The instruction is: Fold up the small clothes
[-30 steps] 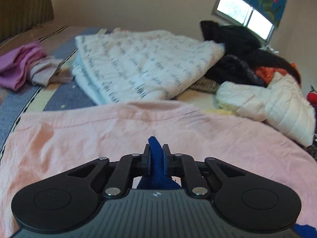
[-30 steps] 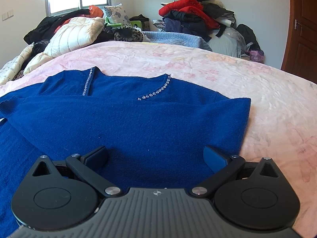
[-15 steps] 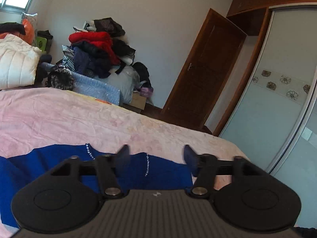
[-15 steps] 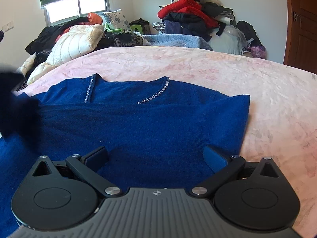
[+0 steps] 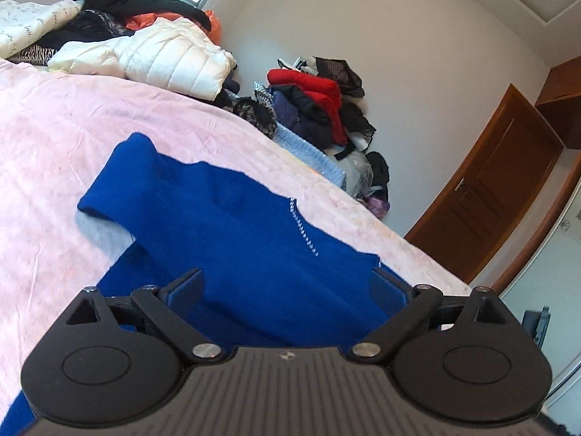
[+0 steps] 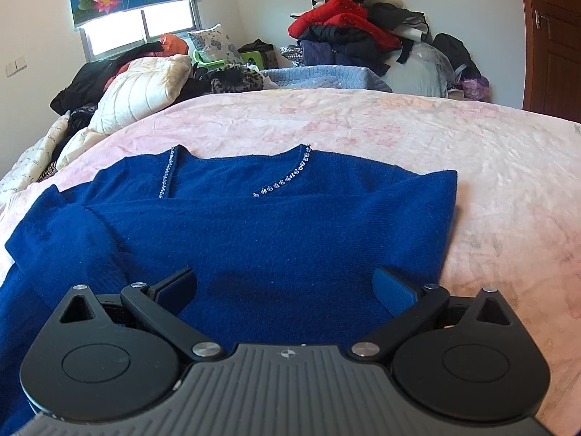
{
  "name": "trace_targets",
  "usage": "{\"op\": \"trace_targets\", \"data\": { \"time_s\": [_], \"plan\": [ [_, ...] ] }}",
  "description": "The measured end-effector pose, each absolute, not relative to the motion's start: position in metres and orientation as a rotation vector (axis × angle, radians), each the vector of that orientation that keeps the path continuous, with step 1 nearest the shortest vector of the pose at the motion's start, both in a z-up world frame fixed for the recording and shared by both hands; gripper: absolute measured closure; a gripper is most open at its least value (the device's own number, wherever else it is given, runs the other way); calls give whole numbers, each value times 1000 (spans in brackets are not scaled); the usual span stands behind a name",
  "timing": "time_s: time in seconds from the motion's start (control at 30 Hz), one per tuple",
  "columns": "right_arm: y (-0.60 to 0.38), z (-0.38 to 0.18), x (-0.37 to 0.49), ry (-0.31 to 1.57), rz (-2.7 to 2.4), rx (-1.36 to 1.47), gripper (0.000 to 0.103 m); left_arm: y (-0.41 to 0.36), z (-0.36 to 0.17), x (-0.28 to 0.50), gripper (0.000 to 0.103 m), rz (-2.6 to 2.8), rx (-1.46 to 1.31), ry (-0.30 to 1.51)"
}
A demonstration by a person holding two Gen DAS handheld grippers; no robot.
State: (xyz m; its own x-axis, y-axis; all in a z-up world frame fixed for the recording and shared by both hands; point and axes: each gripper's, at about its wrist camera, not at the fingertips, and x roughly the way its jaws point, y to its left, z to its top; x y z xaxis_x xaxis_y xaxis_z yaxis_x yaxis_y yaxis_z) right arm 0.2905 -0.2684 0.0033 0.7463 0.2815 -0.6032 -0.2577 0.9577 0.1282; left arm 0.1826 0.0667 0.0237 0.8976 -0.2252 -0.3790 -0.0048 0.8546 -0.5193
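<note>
A blue knit sweater (image 6: 290,239) with a beaded neckline (image 6: 287,181) lies flat on the pink bedspread (image 6: 399,130), both sleeves now brought in across its body, as two handheld grippers hover low over its lower half. A second ago the left gripper (image 5: 287,287) was clamped on a pinch of blue knit; its fingers have just been opening and now stand wide apart with nothing between them, the sweater lying under them rather than in them. The released sleeve (image 6: 61,232) rests folded over the sweater's left side, its cuff end lying loosely and a little rumpled. The right gripper (image 6: 285,285) has barely shifted in that time, its fingers spread wide and empty above the hem area. With the sleeves in, the next step is probably to take the hem and fold the body up toward the neckline. Heaped clothes (image 6: 348,32) against the far wall and a white quilted jacket (image 5: 170,58) at the head of the bed sit well apart from the work.
</note>
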Motion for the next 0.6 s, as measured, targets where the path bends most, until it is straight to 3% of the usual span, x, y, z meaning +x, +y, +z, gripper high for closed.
{"op": "trace_targets", "data": {
  "time_s": [0.1,0.2,0.3,0.47,0.6],
  "plan": [
    [-261,22,288,697,300,68,8,54,16,175,5,-68,-450,465],
    [-265,41,281,736,457,326,3,47,6,173,5,-30,-407,499],
    [-261,31,293,903,532,518,4,51,-1,179,5,-7,-446,538],
    [-261,16,298,1005,533,715,21,50,-3,175,3,-14,-437,538],
    [-262,12,283,1042,566,826,23,53,-4,173,2,-25,-469,527]
  ]
}}
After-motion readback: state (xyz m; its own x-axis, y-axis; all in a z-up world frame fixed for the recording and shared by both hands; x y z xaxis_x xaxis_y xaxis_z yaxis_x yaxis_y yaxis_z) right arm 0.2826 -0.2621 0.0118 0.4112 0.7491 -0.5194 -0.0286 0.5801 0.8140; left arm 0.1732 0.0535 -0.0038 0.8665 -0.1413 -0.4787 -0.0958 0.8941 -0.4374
